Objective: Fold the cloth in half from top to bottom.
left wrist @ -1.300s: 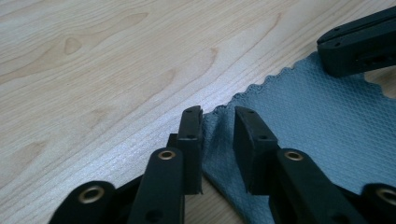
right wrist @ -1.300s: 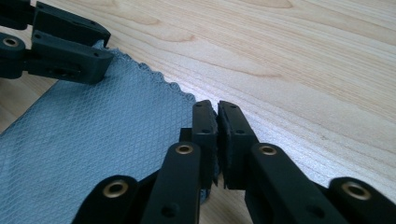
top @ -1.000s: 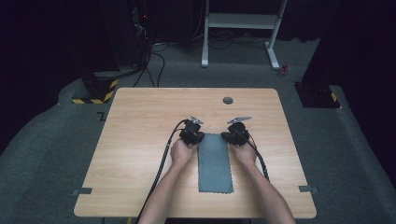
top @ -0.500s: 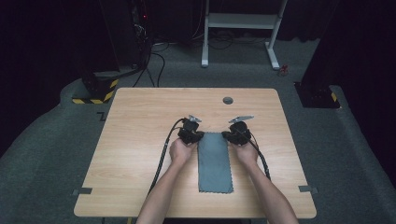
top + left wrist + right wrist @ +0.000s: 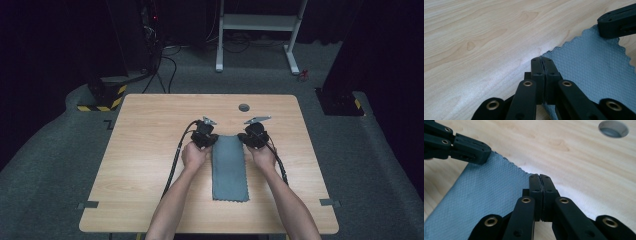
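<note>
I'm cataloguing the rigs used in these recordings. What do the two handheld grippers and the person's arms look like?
Both the left gripper and the right gripper are matt black, with flat linked bars pinned by brass-coloured rivets and blocky jaw tips. Each carries a grey three-cornered plate on top and trails a black cable toward the person. The forearms are bare; no sleeves, gloves or watch are visible.

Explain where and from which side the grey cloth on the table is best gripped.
Grip the grey cloth at its two far corners, coming in low from the person's side. It lies flat, so only its thin zigzag edge offers purchase; the left gripper and right gripper appear shut at those corners.
</note>
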The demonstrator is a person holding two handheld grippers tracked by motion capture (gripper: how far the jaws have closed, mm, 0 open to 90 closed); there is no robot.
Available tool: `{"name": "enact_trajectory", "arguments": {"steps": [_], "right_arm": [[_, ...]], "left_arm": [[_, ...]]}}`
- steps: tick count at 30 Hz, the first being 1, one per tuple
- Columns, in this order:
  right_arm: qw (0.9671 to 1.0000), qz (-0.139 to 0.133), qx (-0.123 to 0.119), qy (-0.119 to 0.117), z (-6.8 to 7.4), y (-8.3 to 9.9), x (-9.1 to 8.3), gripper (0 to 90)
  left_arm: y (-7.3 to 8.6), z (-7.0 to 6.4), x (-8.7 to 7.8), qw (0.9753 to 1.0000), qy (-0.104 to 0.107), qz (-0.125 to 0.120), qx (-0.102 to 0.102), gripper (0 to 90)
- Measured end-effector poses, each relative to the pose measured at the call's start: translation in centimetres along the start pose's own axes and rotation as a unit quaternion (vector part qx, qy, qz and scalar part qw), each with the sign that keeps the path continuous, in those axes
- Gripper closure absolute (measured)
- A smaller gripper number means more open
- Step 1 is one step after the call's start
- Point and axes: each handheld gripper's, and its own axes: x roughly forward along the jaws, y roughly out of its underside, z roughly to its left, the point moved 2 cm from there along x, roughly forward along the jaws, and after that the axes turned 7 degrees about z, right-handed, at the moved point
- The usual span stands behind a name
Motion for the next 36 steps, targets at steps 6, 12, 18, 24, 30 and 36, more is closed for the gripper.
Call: {"name": "enact_trajectory", "arguments": {"steps": [6,12,18,24,30,36], "right_arm": [[0.9999,0.006,0.003,0.008,-0.4,-0.1,0.1,89.5],[1.0000,0.000,-0.009,0.001,0.0,0.5,-0.2,89.4],[0.9999,-0.001,-0.008,-0.010,0.1,1.5,-0.3,89.4],[0.9997,0.001,-0.015,-0.020,0.2,2.3,-0.4,89.4],[0.9993,0.002,-0.014,-0.033,0.3,3.3,-0.5,89.3],[0.9989,0.000,-0.025,-0.040,0.7,3.8,-0.7,89.3]], "left_arm": [[-0.4,-0.3,-0.2,0.9999,0.000,-0.006,0.010,88.7],[0.6,-0.6,-0.5,0.9998,0.008,-0.013,0.015,88.6],[1.4,-1.2,-0.6,0.9994,0.022,-0.007,0.028,88.5],[2.0,-1.6,-1.1,0.9989,0.033,-0.012,0.032,88.4],[2.8,-2.1,-1.5,0.9984,0.047,-0.017,0.027,88.3],[3.6,-2.2,-1.4,0.9982,0.052,-0.018,0.024,88.4]]}}
